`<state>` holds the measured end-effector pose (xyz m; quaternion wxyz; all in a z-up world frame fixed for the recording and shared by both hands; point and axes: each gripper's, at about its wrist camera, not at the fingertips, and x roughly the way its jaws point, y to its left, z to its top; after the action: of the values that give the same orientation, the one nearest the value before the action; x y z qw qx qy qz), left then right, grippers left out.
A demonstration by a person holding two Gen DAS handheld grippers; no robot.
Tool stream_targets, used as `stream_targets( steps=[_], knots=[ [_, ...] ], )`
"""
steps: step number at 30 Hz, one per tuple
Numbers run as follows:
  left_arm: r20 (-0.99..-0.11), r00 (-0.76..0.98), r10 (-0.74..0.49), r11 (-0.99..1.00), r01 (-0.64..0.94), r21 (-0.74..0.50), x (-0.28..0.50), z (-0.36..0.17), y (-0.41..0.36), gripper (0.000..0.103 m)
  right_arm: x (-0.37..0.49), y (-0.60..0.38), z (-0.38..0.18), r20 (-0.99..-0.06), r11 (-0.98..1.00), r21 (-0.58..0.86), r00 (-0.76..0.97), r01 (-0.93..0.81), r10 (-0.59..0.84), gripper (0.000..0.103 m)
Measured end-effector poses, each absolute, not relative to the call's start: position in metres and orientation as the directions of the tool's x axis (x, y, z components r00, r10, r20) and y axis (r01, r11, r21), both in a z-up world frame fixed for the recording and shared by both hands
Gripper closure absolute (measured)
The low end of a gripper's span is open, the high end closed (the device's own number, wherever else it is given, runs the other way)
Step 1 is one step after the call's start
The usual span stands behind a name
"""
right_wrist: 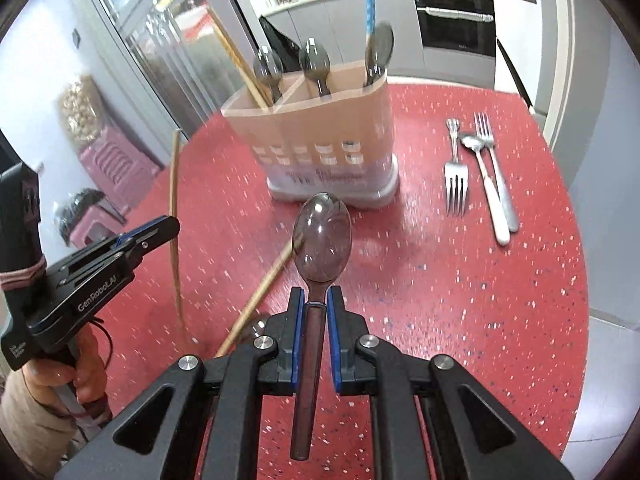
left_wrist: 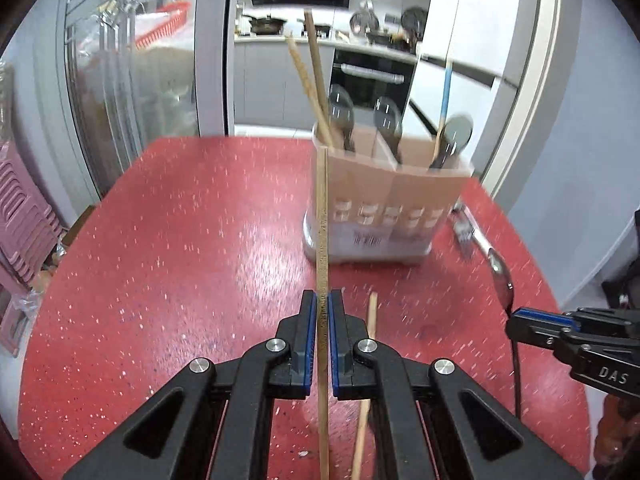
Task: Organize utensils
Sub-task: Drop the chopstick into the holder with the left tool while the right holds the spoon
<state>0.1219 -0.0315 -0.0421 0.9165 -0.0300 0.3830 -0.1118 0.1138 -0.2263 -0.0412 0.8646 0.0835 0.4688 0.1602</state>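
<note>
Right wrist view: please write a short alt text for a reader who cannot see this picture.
The right gripper is shut on the handle of a dark translucent spoon above a red speckled table. Behind stands a beige utensil holder with spoons and chopsticks; two forks and a spoon lie to its right. At left, the left gripper holds a wooden chopstick.

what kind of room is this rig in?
Looks like a home dining spot beside a kitchen: behind the red table there is a built-in oven under a counter with pans. A utensil caddy stands on the table, and stacked pink stools sit beside it.
</note>
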Motion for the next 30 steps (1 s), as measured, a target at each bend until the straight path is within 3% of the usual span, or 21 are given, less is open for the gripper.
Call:
stream_targets(
  steps=[17, 30],
  knots=[
    [-0.516, 0.804, -0.297, 0.953, 0.211, -0.219, 0.14, 0.068, -0.022, 0.073, 0.153, -0.234, 0.038, -0.663, 0.904, 0.35, 0.616, -0.247, 0.425, 0.091],
    [-0.433, 0.858, -0.276, 0.959, 0.219, -0.178, 0.161, 0.13, -0.025, 0.073, 0.202, -0.232, 0.084, -0.61, 0.901, 0.348, 0.668, -0.257, 0.426, 0.091]
  ],
)
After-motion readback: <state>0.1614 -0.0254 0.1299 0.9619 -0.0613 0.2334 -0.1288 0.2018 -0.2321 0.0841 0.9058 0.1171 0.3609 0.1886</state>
